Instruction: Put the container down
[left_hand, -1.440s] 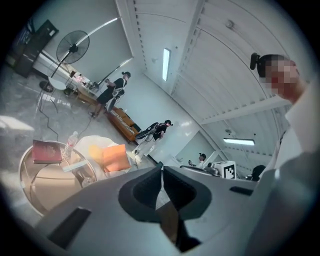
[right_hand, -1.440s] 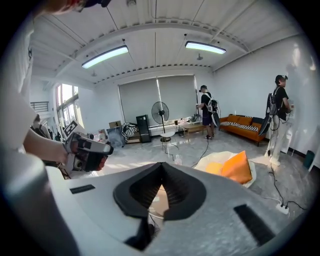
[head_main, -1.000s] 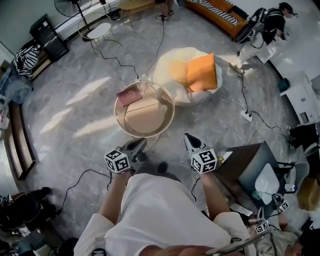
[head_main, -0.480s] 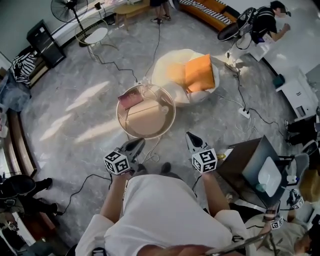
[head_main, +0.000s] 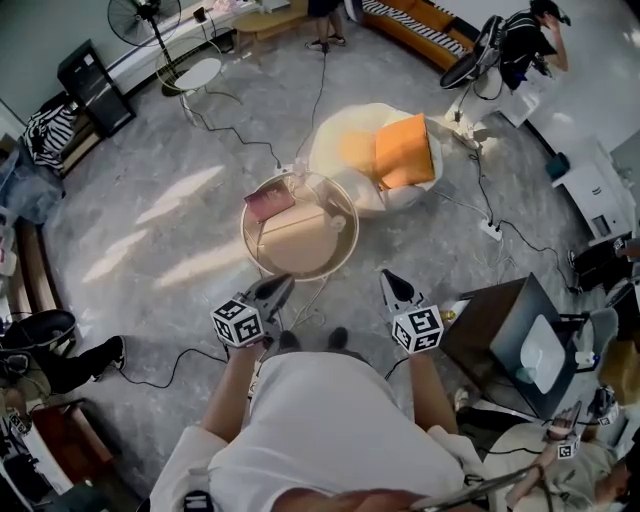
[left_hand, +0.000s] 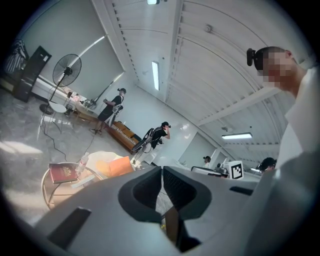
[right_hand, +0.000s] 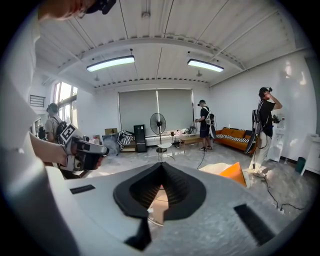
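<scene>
Table (head_main: 345, 241) drifted right, book (head_main: 269, 201) print illegible, left gripper (head_main: 274, 290), right gripper (head_main: 391, 287) closed

Both grippers shut and empty, held out front

The left gripper (head_main: 276, 289) and right gripper (head_main: 390, 283) sit side by side ahead of the torso. Jaws are pressed together, tips pointing forward, with the left forearm (head_main: 228, 385) and right forearm (head_main: 422, 385) bare.
</scene>
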